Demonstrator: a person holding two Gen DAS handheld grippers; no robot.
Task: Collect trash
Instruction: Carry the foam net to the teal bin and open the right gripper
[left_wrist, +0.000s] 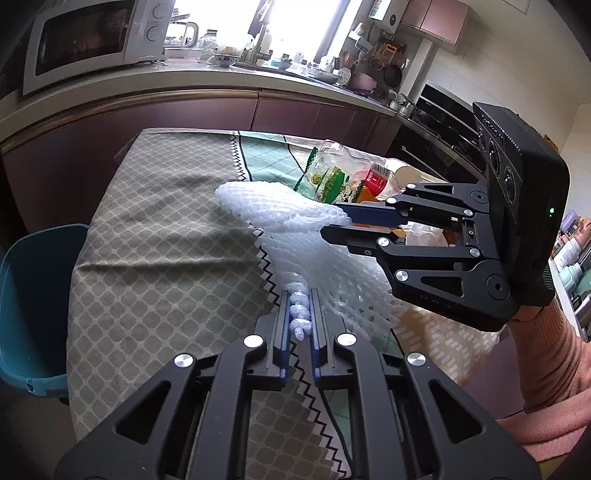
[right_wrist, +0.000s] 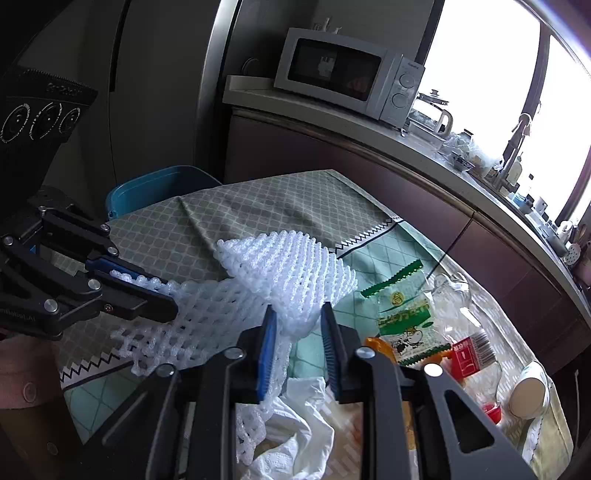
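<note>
Foam netting (left_wrist: 295, 221) stretches between left gripper (left_wrist: 300, 314) and right gripper (left_wrist: 334, 225), both clamping it.

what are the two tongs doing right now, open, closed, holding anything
Left tongs: shut on the white foam net, a bunched strip pinched between the pads.
Right tongs: nearly closed around another part of the foam net; firm grip cannot be told.

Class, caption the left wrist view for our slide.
Left gripper pinches white foam net above the tablecloth; right gripper grips it too.

Bright window (left_wrist: 295, 26), microwave (left_wrist: 92, 37) on curved counter (left_wrist: 221, 79), blue chair (left_wrist: 33, 302).
</note>
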